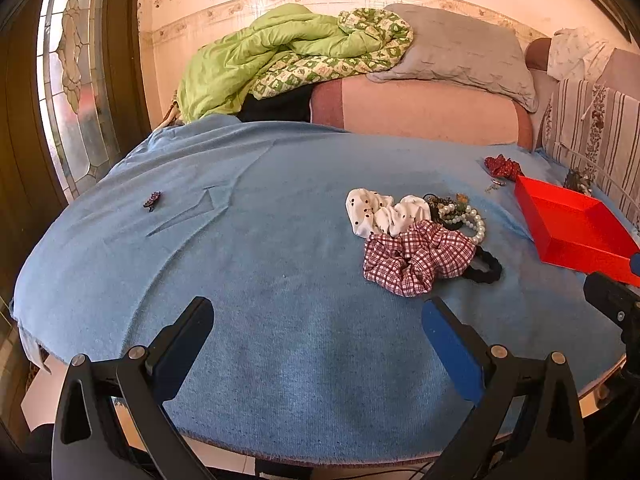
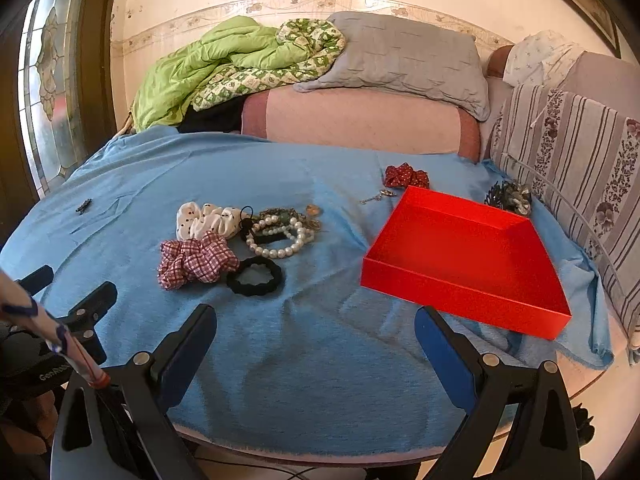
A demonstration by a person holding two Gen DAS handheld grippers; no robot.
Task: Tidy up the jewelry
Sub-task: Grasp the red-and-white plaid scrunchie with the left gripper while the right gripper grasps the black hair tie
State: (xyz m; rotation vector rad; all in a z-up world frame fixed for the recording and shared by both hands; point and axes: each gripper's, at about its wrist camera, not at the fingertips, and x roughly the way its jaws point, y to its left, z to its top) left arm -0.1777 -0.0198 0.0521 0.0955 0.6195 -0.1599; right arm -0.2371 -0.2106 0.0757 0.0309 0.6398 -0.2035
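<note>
Over at the far left of the blue cloth on my desk lies a small dark clip, well apart from everything else. Toward the middle sits the heap: a checked scrunchie touching a white spotted one, a black hair tie just beside it, and a pearl string tangled with darker beads. At the right stands the red tray, with nothing in it. Both my left gripper and right gripper hover low at the near edge, jaws wide, holding nothing. I judge the step is a first pick; I'd take the loose hair tie first, pinching one side of its ring so the pearls aren't dragged. Only a faint, partly hidden word shows on the left tool's body; I cannot read it.
</note>
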